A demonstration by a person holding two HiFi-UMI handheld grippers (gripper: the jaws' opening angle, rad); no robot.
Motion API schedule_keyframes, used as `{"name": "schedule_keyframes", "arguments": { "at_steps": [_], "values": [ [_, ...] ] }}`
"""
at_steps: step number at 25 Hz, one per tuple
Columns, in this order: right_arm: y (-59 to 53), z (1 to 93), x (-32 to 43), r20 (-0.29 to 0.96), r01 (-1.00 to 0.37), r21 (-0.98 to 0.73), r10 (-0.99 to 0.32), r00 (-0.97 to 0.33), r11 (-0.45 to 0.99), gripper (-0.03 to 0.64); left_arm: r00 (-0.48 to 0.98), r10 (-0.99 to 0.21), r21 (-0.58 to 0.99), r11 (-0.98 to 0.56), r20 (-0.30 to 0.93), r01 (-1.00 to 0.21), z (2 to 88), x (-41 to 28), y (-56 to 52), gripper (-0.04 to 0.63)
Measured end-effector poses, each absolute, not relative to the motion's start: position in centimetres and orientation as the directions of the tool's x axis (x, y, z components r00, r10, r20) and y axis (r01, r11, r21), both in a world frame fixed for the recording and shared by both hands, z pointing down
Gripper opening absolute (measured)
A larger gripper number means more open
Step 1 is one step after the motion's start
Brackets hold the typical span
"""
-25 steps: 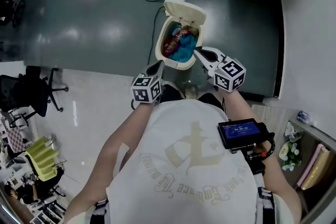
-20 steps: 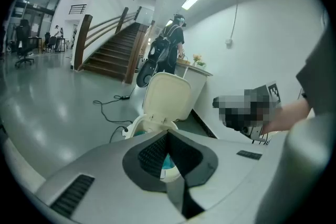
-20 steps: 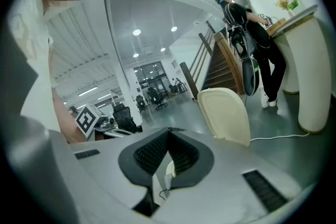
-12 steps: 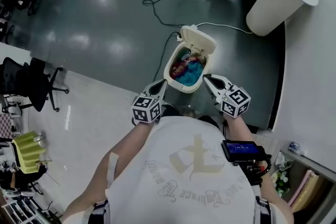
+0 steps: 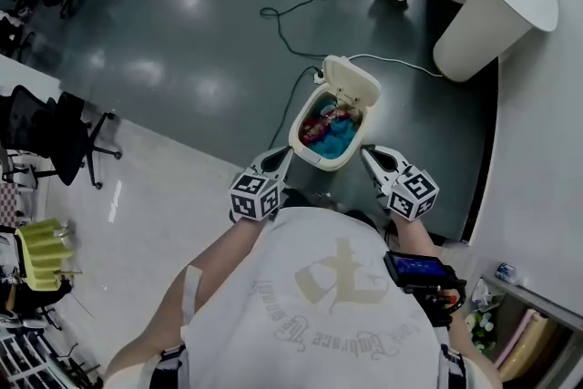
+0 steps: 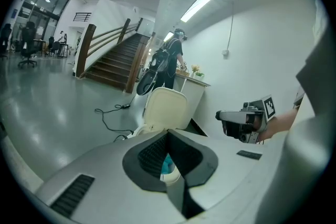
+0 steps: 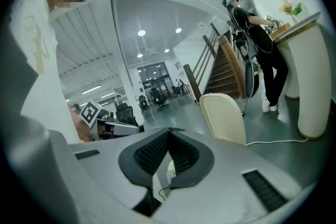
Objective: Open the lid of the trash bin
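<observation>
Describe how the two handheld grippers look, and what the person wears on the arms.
Both the left gripper and right gripper have pale grey tapering jaws lined with dark ribbed pads, and each carries a white cube printed with black square markers. The person wears a white short-sleeved T-shirt with a pale print.

head view looks steeply down; both gripper views face the same trash bin (image 5: 321, 162) from close, low.

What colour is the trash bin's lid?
The lid is cream; clearest in the right gripper view.
</observation>
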State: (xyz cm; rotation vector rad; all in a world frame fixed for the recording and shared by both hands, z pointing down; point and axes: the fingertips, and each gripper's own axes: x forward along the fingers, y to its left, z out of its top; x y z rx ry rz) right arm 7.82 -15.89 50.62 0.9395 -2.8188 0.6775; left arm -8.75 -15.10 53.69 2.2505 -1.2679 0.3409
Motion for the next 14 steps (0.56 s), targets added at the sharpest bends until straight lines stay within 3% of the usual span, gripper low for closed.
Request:
{"name": "schedule_keyframes", "arguments": {
  "at_steps": [14],
  "values": [
    [-14.4, 50.9, 8.0, 0.214, -0.575, -0.381, -0.536, -0.817, 0.724, 0.003, 0.531, -0.72, 0.324, -0.423, 0.446, -0.846, 53.4, -7.7, -13.0, 0.014]
  ]
}}
